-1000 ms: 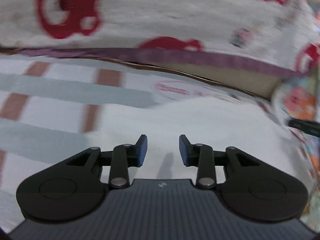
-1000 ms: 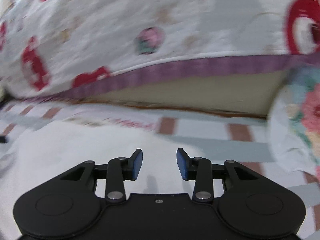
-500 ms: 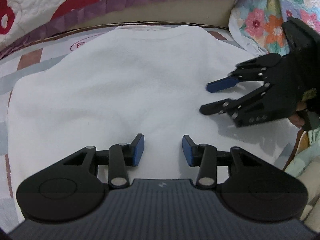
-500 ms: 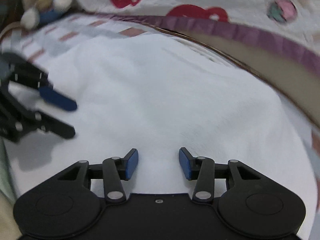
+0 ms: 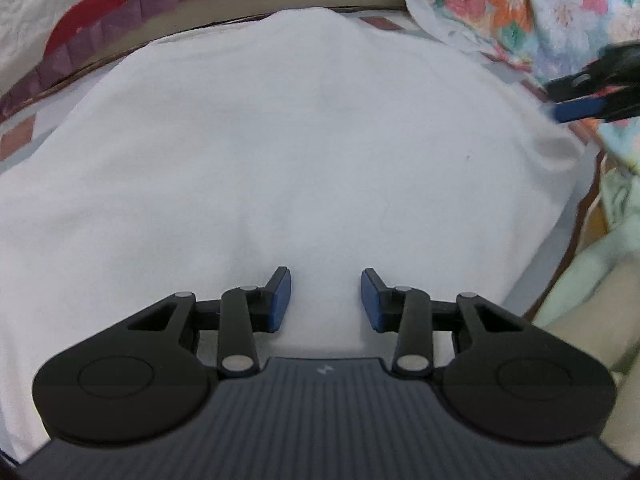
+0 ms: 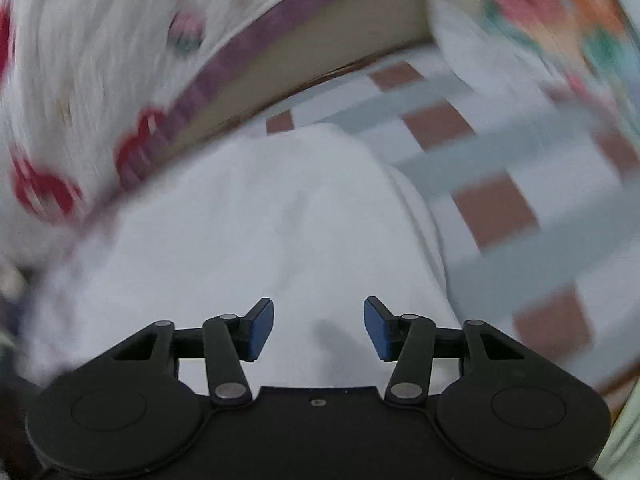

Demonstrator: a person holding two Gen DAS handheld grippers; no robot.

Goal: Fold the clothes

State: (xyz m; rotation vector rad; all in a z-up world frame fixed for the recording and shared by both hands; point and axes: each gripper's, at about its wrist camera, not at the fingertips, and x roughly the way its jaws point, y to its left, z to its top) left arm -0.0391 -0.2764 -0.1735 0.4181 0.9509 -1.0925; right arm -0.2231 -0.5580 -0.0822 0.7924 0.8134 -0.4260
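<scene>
Two grippers: both over the white garment (image 5: 288, 152), neither holding it.
Garment: spread flat on the checked sheet (image 6: 500, 168).
Left gripper (image 5: 326, 300): jaws narrowing slightly, empty, now nearer the close hem.
Right gripper (image 6: 319, 328): has swung out to the garment's right edge; jaws widening, empty.
Meaning: likely an edge grasp next.

This is looking like a bedroom in a home. A checked sheet (image 6: 492, 200) in white, grey and brown is covering a bed. A white quilt (image 6: 80, 80) with red prints and a purple border is hanging along the far edge, above a tan mattress side (image 6: 320, 44). A flowered blanket (image 5: 520, 8) is lying bunched at the right. A white garment (image 5: 280, 152) is lying spread over the sheet.
</scene>
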